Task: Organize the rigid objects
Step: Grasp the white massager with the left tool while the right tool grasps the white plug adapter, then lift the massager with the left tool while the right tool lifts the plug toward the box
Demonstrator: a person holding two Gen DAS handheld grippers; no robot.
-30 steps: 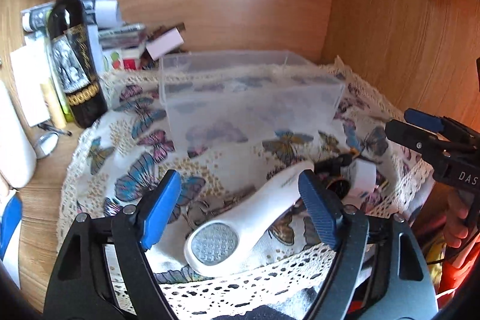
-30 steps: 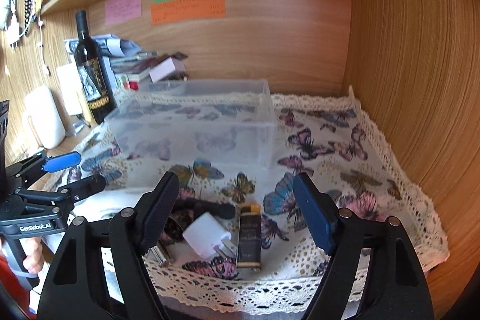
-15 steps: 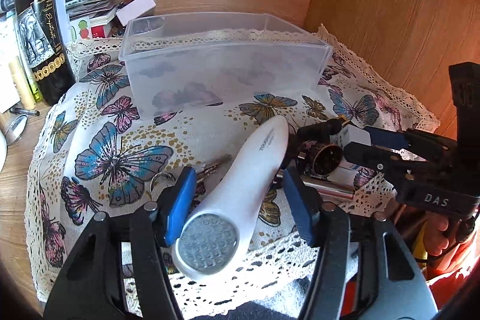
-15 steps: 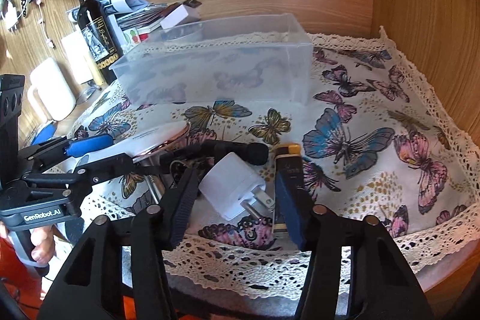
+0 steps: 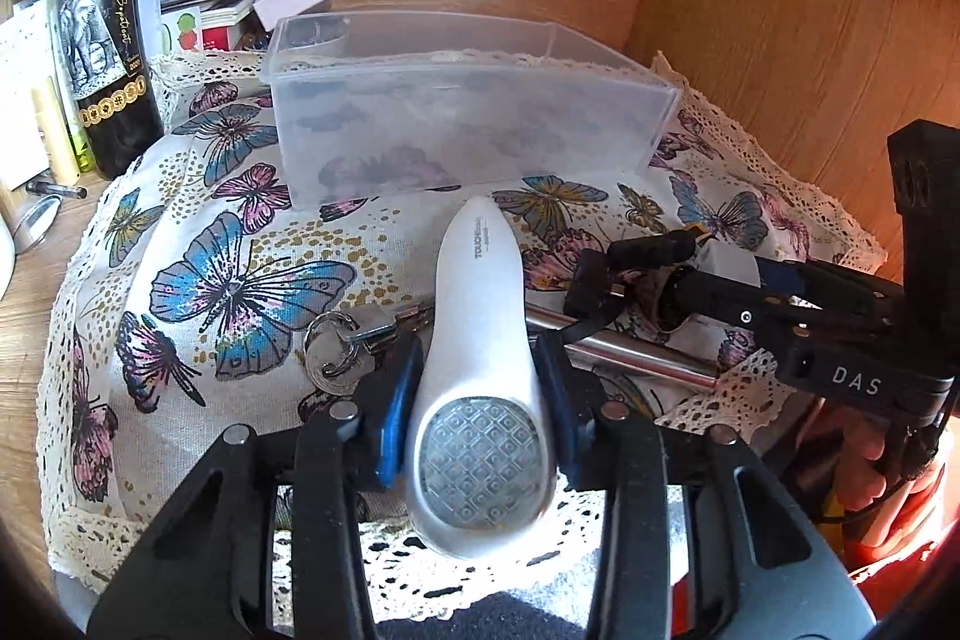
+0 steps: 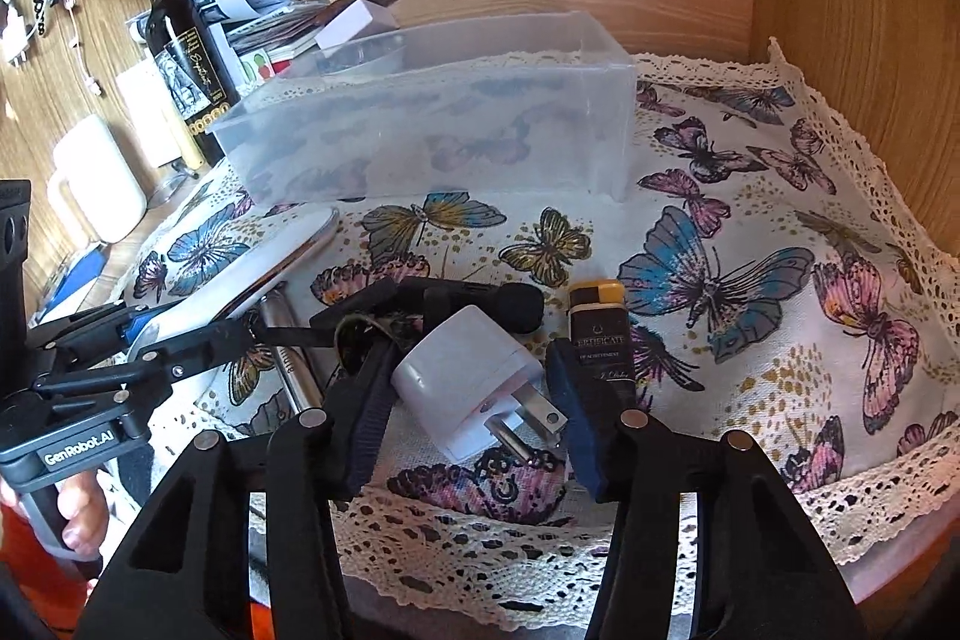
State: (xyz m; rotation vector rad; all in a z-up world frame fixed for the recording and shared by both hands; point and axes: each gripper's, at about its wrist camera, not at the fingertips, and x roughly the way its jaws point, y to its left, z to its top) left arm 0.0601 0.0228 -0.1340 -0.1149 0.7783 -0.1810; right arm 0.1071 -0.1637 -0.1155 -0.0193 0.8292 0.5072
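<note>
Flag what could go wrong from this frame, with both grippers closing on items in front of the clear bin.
1. The left gripper pinches the white handheld device at its wide, rounded end; the long body could tip or slip when lifted.
2. The right gripper brackets the white plug adapter, with the black lighter right against one finger; it might be dragged along.
3. The keys and metal pen lie against the device, so lifting may disturb them.

left gripper (image 5: 477, 415) clamps the white foot file (image 5: 480, 376) on the butterfly cloth (image 5: 240, 280), keys (image 5: 342, 346) just beside it.
</note>
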